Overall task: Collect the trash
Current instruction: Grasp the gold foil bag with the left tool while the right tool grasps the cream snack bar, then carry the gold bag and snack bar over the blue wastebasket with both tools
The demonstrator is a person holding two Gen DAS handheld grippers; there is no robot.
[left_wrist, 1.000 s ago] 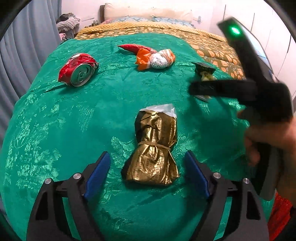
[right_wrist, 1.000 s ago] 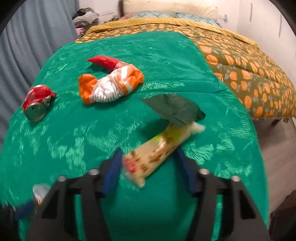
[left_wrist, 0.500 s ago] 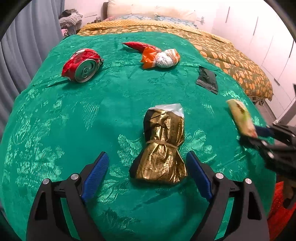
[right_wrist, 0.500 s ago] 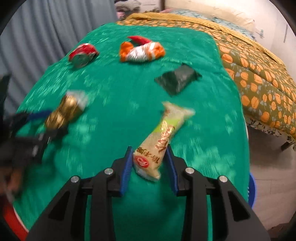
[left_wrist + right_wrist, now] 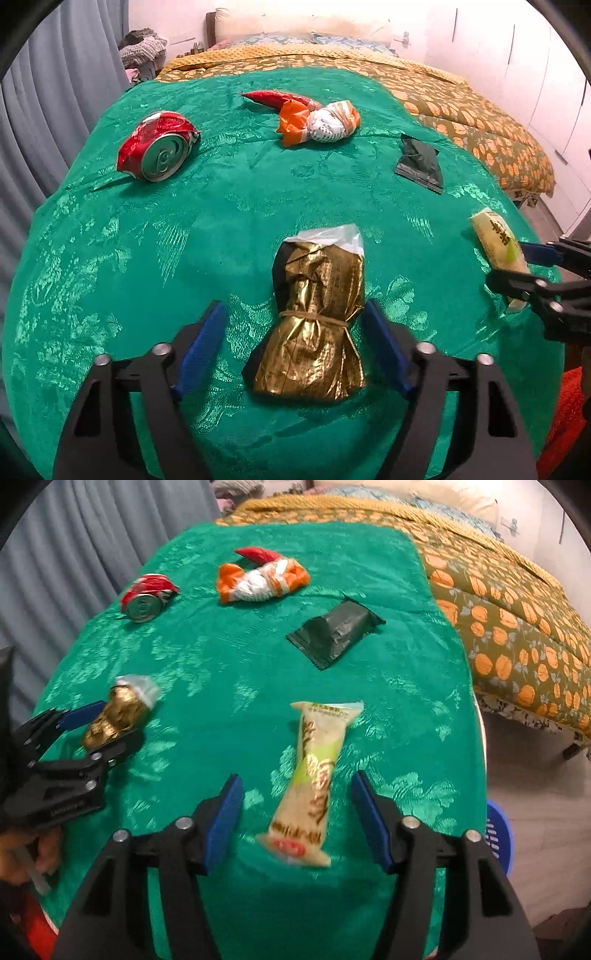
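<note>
A gold foil bundle [image 5: 314, 332] tied with a band lies on the green cloth [image 5: 221, 221]. My left gripper [image 5: 293, 306] straddles it, jaws closing; the left pad is still clear of the foil. In the right wrist view a cream snack wrapper [image 5: 317, 775] lies loose between the pads of my right gripper [image 5: 295, 777]. Those jaws are opening, with a gap on both sides. Farther back lie a crushed red can [image 5: 157, 151], an orange-and-white bag [image 5: 321, 120] and a dark green packet [image 5: 419, 162].
A red wrapper [image 5: 273, 98] lies behind the orange bag. An orange-patterned bedspread [image 5: 517, 609] runs along the right. A blue basket [image 5: 498, 834] stands on the floor below the cloth's right edge. Grey curtains [image 5: 55, 554] hang at the left.
The right gripper picked the cream wrapper up from beside the dark packet, carried it toward the near right edge and has spread its jaws off it. The left jaws have narrowed around the gold bundle.
</note>
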